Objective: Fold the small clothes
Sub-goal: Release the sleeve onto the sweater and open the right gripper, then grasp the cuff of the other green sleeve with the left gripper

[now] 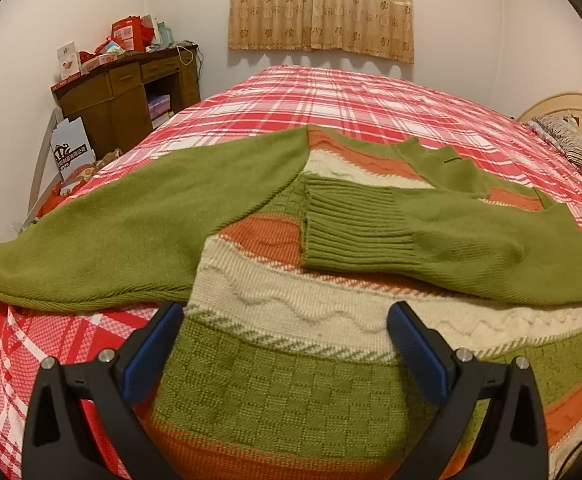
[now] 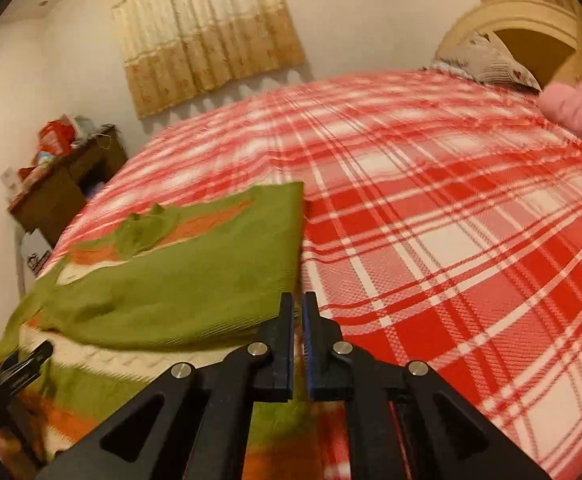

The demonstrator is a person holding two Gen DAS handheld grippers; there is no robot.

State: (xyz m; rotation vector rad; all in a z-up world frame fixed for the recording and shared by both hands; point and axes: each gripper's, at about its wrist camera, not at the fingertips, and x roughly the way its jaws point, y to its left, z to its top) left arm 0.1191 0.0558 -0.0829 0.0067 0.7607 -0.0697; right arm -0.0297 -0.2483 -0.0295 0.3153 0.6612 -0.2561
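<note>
Sweater half folded

I had one sleeve (image 1: 431, 228) across the sweater (image 1: 291, 380); the other (image 1: 103, 232) remained. Left tongs (image 1: 287, 336) stood wide, right tongs (image 2: 298, 312) closed, empty.

The sweater (image 1: 291, 320) is knitted in bands: olive green sleeves, orange stripes, a cream band with a raised wavy line, and a green basket-weave check near the hem. The bed cover (image 1: 371, 100) beneath it is a red, pink and white plaid. The curtain (image 1: 321, 4) is cream above and tan below with a small floral print. The desk (image 1: 123, 92) is dark brown, with red boxes (image 1: 127, 36) on top. The walls are white. A pink cushion (image 2: 579, 112) lies by the cream headboard (image 2: 523, 20). Both grippers' frames are black, their fingers (image 1: 419, 352) faced in blue.
</note>
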